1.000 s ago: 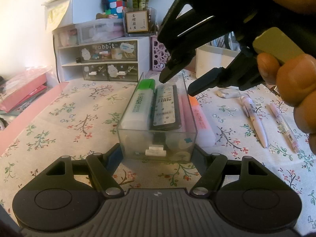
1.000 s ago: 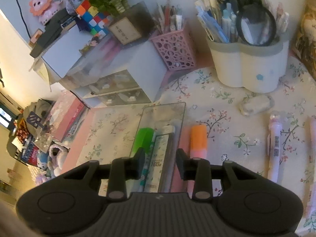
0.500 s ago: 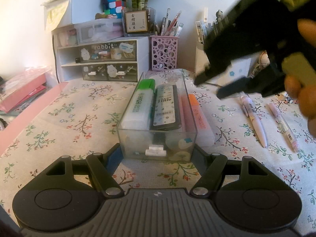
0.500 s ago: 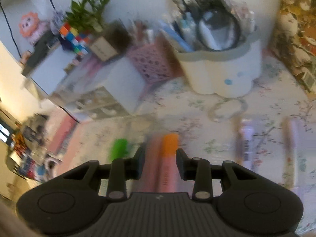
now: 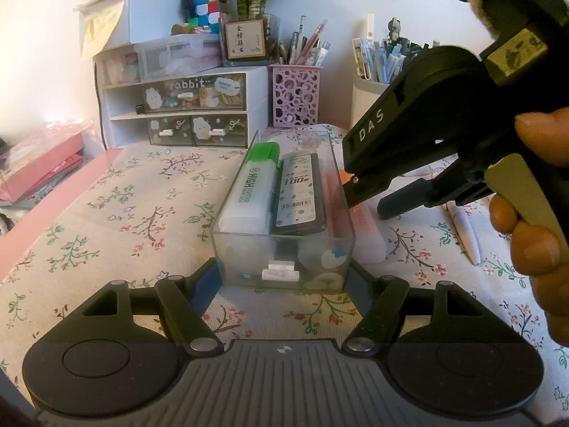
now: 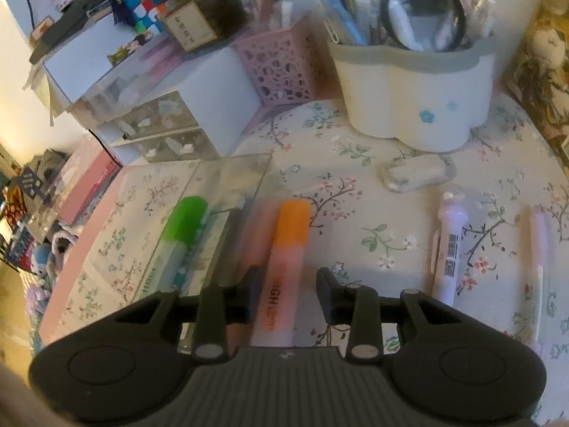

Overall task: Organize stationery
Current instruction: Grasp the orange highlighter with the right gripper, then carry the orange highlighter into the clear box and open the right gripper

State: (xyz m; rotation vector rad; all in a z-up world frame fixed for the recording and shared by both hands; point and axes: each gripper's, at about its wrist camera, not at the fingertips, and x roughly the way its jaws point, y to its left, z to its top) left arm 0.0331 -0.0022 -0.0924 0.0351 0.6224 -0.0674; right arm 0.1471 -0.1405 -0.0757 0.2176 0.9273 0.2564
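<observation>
One orange-capped highlighter (image 6: 284,267) lies flat; pale pink barrel.

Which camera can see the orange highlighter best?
The right wrist view. There the orange highlighter lies nearly whole on the tablecloth between the right tool's open fingers, cap and lettering plain. In the left wrist view the clear box and the right tool hide most of it.
</observation>
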